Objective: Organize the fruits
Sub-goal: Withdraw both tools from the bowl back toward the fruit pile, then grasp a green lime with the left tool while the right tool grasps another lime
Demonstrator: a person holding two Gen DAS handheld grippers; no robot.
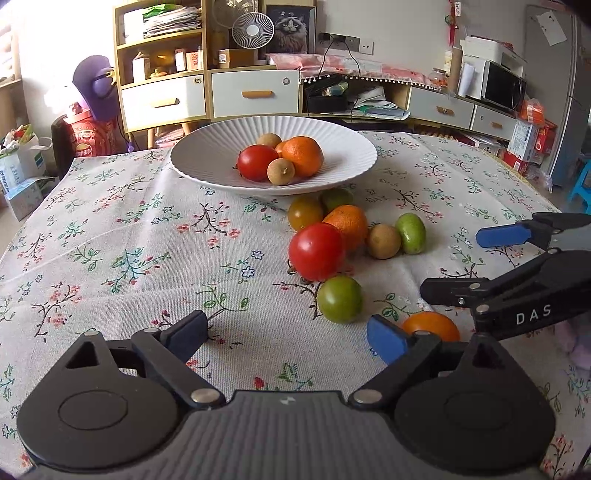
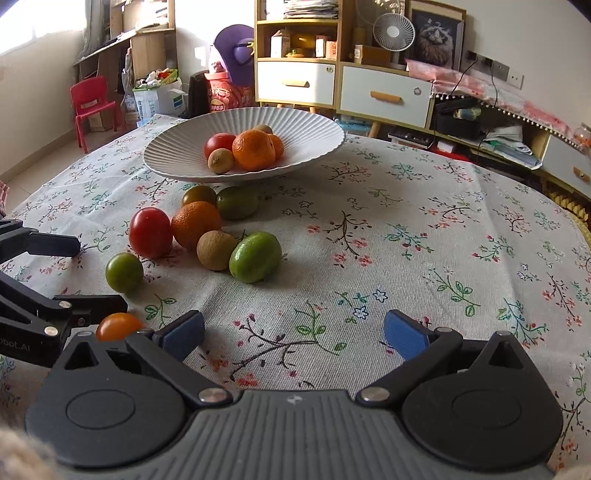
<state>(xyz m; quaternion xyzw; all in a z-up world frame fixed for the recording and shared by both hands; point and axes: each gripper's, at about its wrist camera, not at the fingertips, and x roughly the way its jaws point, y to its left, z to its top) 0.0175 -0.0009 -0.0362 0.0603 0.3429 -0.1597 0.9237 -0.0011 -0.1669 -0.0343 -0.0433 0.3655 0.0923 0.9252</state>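
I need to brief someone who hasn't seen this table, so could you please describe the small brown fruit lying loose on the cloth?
Start at the white ribbed plate and come forward to the loose fruit on the floral tablecloth. The brown fruit sits between an orange and a shiny green fruit, the only dull tan one there.

— What do we see past the table's (image 1: 110, 229) far edge?
— A white fan (image 1: 253, 30) beside a framed cat picture (image 1: 291, 27) on the shelving, a microwave (image 1: 502, 85), and a red chair (image 2: 90, 107) by the window.
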